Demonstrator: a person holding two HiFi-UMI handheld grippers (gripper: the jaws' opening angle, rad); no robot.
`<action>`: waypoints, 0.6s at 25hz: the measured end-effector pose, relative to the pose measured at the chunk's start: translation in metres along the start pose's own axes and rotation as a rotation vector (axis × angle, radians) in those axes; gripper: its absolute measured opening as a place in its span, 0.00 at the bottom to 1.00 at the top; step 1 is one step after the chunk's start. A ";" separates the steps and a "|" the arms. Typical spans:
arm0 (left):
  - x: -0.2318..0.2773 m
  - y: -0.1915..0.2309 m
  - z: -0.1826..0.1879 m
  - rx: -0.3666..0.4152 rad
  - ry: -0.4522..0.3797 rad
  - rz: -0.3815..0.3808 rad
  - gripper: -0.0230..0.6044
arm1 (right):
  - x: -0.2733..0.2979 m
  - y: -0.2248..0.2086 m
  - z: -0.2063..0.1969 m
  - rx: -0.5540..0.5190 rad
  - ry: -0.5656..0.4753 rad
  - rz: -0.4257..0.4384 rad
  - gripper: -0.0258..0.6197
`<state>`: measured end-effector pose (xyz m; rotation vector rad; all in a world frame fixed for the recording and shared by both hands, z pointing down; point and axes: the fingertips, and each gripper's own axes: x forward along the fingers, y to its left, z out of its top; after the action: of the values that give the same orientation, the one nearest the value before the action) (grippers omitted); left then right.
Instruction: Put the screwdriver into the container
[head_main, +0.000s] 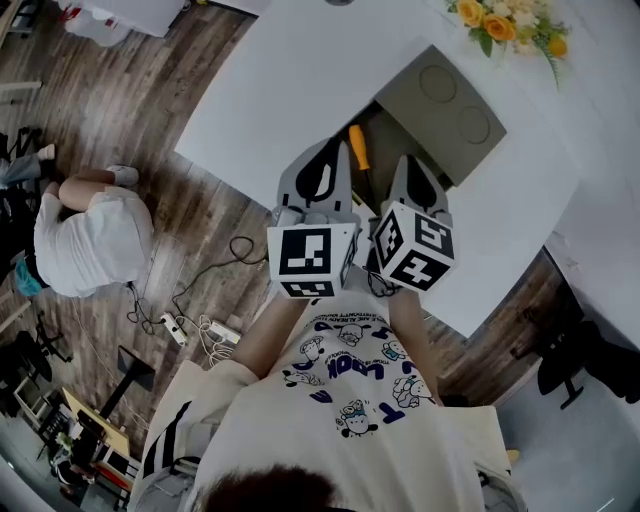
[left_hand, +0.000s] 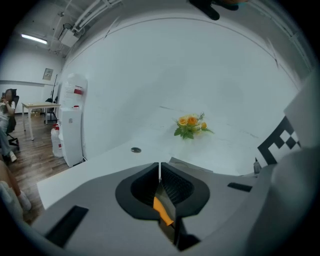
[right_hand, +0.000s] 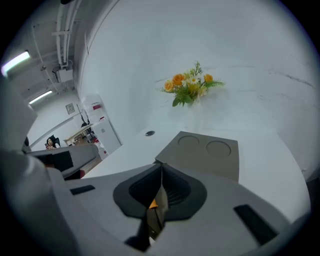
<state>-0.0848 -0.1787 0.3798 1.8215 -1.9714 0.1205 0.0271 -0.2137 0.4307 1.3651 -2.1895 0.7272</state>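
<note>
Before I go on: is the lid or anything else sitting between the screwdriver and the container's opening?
Nothing visible does. The lid lies open on the far side, leaving the container uncovered. The screwdriver lies right at the opening's near edge; whether it is already inside I cannot tell.
</note>
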 end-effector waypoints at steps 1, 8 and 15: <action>-0.001 -0.002 0.003 0.003 -0.005 -0.006 0.07 | -0.003 0.001 0.003 -0.001 -0.010 -0.001 0.09; -0.005 -0.013 0.022 0.032 -0.054 -0.038 0.07 | -0.019 0.001 0.025 -0.003 -0.086 -0.008 0.09; -0.014 -0.022 0.039 0.051 -0.086 -0.055 0.07 | -0.035 0.005 0.039 -0.010 -0.132 -0.003 0.09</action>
<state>-0.0737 -0.1827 0.3343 1.9417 -1.9915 0.0767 0.0327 -0.2135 0.3778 1.4484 -2.2884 0.6403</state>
